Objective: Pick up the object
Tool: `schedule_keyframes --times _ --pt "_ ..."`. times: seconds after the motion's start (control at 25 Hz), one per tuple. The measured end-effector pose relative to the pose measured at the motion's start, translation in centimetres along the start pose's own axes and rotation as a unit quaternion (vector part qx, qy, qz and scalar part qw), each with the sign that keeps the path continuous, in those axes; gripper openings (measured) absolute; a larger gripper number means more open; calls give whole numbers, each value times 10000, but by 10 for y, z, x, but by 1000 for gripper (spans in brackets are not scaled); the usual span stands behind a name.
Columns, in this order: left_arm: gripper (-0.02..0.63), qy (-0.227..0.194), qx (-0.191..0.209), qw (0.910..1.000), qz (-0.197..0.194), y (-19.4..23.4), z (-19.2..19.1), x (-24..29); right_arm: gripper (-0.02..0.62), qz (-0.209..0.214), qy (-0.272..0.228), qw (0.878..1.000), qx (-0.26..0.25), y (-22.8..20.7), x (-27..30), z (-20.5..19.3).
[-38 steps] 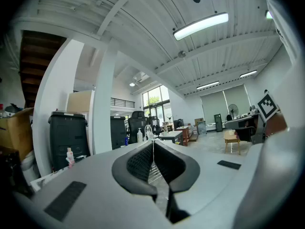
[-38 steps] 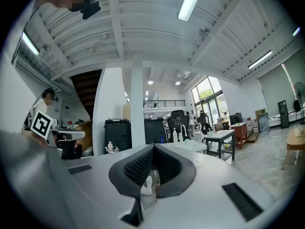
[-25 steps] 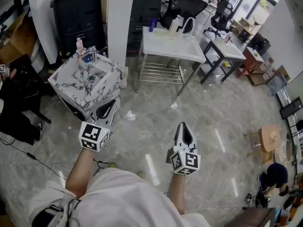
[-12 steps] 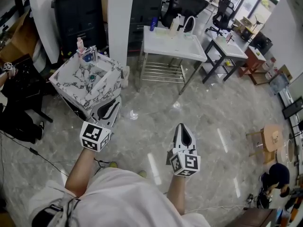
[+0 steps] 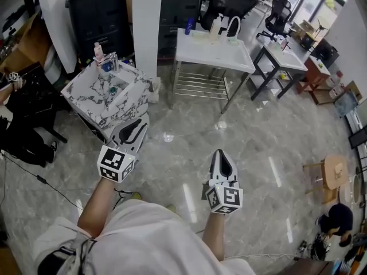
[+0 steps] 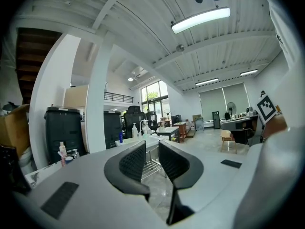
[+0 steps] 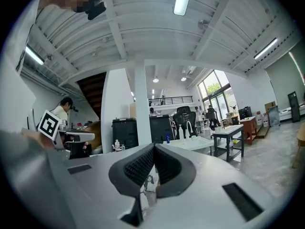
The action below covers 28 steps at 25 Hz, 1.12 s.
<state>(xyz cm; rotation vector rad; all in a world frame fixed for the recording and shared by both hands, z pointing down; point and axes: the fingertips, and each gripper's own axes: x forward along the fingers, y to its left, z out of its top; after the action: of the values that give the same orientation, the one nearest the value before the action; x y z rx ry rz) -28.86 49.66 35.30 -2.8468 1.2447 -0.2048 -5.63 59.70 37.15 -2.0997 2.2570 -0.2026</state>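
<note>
The person stands on a glossy grey stone-patterned floor (image 5: 258, 148) with both tools held out at waist height, and nothing is picked up yet. The left gripper (image 5: 136, 128) hangs just beside the near corner of a white-and-grey marble-patterned basin unit (image 5: 92, 105); its own view shows the left gripper (image 6: 151, 151) with its dark ribbed pads a narrow gap apart and only the far room between them. The right gripper (image 5: 222, 153) points out over bare floor, and its own view shows the right gripper (image 7: 153, 149) with pads pressed together at the tips and nothing caught. The task does not say which object is meant and I cannot tell: a small pale crumpled scrap (image 5: 167, 136) lies on the floor between the grippers and slightly farther off, a pink bottle (image 5: 98, 51) stands at the basin's far edge, and more bottles stand on a white metal-legged table (image 5: 229, 59) well beyond. To do this well, settle on the target first, spread the chosen jaws wide before closing in, and centre the pads around it.
</note>
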Motion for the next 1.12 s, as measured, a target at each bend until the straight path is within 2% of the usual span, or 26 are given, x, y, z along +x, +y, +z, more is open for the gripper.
schedule_keyframes --times 0.32,0.48,0.64,0.8,1.12 --pt "77 95 101 9998 152 -31 -3 31 6 202 140 9996 129 -49 15 -13" --pt "77 201 169 9996 144 -31 -11 55 6 259 220 9992 202 -66 35 -22" --pt "77 186 -66 9997 126 -10 -24 95 6 232 348 9989 232 -79 71 -37" --pt "77 190 -133 9997 -31 23 -33 155 6 77 365 9992 155 -97 127 -37" --pt "77 306 -194 9990 -270 129 -27 292 6 -220 446 9986 172 -125 281 -21"
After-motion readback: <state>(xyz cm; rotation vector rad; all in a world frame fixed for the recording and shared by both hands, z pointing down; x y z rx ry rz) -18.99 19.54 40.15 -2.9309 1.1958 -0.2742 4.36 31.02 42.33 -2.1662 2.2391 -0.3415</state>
